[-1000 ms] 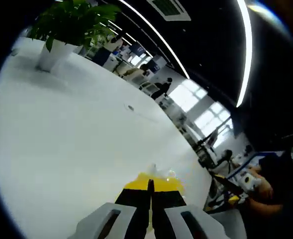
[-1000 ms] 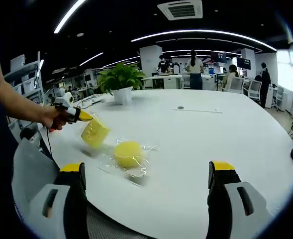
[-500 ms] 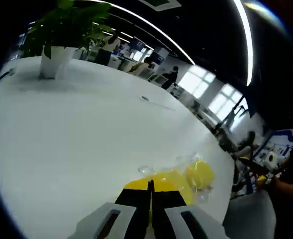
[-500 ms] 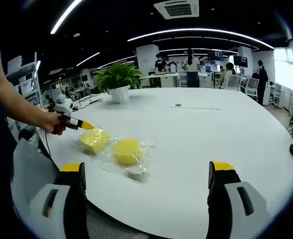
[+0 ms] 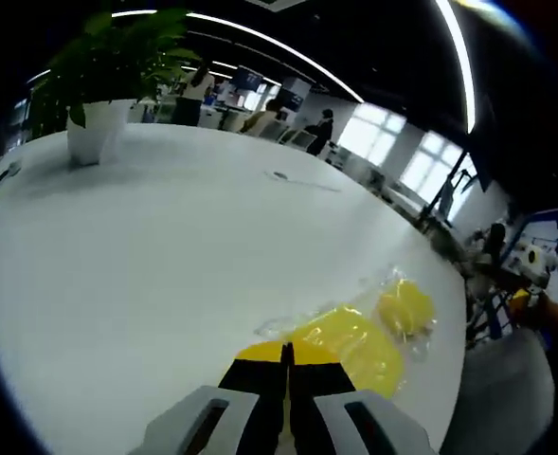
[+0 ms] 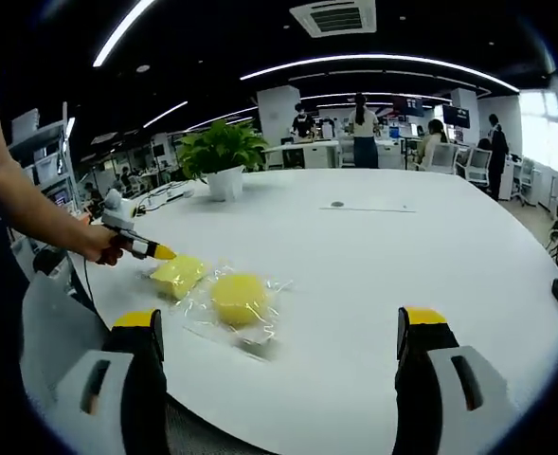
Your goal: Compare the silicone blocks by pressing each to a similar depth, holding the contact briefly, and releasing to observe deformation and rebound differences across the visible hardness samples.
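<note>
Yellow-tipped jaws of the left gripper [image 5: 286,353] are pressed fully together, their tips at the edge of the square silicone block [image 5: 354,343]; whether they pinch its wrap cannot be told. Right gripper [image 6: 280,327] jaws stand wide apart, holding nothing. Both bagged yellow blocks, the round block [image 6: 240,297] beside the square one, lie on the white table [image 6: 383,246] in an open office.
</note>
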`<state>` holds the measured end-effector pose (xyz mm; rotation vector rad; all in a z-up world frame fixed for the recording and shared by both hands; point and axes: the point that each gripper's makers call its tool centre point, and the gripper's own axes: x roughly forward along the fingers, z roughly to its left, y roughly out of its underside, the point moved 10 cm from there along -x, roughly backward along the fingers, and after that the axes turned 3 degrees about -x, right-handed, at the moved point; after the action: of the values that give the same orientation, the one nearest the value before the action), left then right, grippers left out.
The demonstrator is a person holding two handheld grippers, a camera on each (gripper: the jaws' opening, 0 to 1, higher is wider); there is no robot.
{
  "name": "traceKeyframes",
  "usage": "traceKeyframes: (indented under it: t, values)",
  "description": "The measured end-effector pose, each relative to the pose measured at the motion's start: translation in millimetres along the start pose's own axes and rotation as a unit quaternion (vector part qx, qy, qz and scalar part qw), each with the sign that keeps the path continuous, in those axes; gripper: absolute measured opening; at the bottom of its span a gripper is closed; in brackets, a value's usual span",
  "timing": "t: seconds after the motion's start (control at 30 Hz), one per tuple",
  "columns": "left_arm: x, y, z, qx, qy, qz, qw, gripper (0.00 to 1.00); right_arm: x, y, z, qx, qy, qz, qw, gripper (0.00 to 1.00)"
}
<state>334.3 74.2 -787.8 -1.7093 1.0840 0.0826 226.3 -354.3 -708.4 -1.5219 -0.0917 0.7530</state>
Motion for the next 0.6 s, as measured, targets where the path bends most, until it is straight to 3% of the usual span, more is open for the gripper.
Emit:
traceKeyframes:
  t: [0.17,0.27,0.33,0.37,0.4,0.43,0.57,0.6]
  values:
    - [-2,3.0,1.0,0.028,-0.025,0.002,0.9993,0.0,0,0.4,-7,0.005,0.006,-0.002,1.0,0.96]
    - [-3,-0.1,0.2,0.028,-0.049,-0.004,0.9984,0.05,1,0.7,-6,0.003,0.002,0.001,1.0,0.96]
    - [-5,-2.0,6.9,0.053,-0.092,-0.026,0.994,0.25,1,0.9,-6,0.003,-0.001,0.001,1.0,0.96]
    - [-7,-2.2,10.4,0.05,-0.105,-0.036,0.9925,0.41,1,0.5,-6,0.003,-0.002,0.001,1.0,0.96]
    - [-11,0.2,13.3,0.031,-0.114,-0.026,0.9927,0.5,2,0.2,-6,0.002,-0.003,0.0,1.0,0.96]
    - [-15,0.9,14.0,0.01,-0.105,-0.036,0.9938,0.57,2,-0.3,-6,0.002,-0.003,-0.002,1.0,0.96]
    - [-39,3.3,13.4,0.025,-0.101,-0.066,0.9924,0.9,3,-0.6,-9,0.019,0.003,-0.021,0.9996,0.96]
    - [-47,2.0,12.2,0.018,-0.086,-0.085,0.9925,0.94,4,-0.5,-9,0.018,0.002,-0.02,0.9996,0.96]
